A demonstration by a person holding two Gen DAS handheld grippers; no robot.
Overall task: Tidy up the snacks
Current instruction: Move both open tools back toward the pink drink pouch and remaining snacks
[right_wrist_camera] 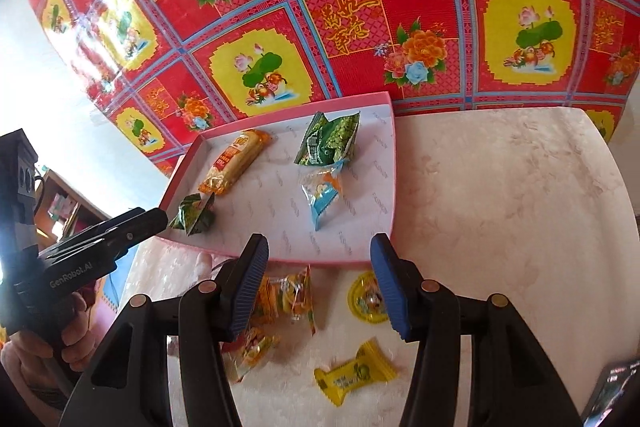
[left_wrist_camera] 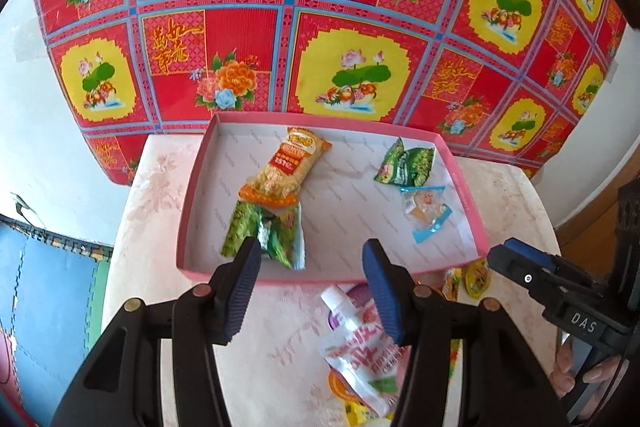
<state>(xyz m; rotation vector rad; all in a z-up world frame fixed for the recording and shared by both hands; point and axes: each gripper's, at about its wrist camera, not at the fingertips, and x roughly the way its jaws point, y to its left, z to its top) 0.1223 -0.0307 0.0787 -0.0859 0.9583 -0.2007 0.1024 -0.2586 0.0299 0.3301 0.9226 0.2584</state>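
Observation:
A shallow pink box [left_wrist_camera: 192, 223] stands on the pale table. It holds an orange-yellow packet [left_wrist_camera: 286, 167], a green pea packet [left_wrist_camera: 264, 235], a second green packet [left_wrist_camera: 404, 165] and a clear blue-edged candy bag [left_wrist_camera: 426, 211]. My left gripper [left_wrist_camera: 311, 245] hangs open over the box's near rim, empty. A white spouted pouch [left_wrist_camera: 356, 343] lies below it. In the right wrist view my right gripper [right_wrist_camera: 319, 239] is open and empty above orange snack bags [right_wrist_camera: 288, 299], a round yellow jelly cup [right_wrist_camera: 366, 301] and a yellow candy [right_wrist_camera: 354, 375].
A red and yellow floral sheet [left_wrist_camera: 360, 27] covers the wall behind the table [right_wrist_camera: 500, 207]. Blue floor mats [left_wrist_camera: 48, 287] lie off the table's left edge. A dark shiny object [right_wrist_camera: 612, 391] sits at the near right corner. Each gripper shows in the other's view, held by a hand [right_wrist_camera: 36, 359].

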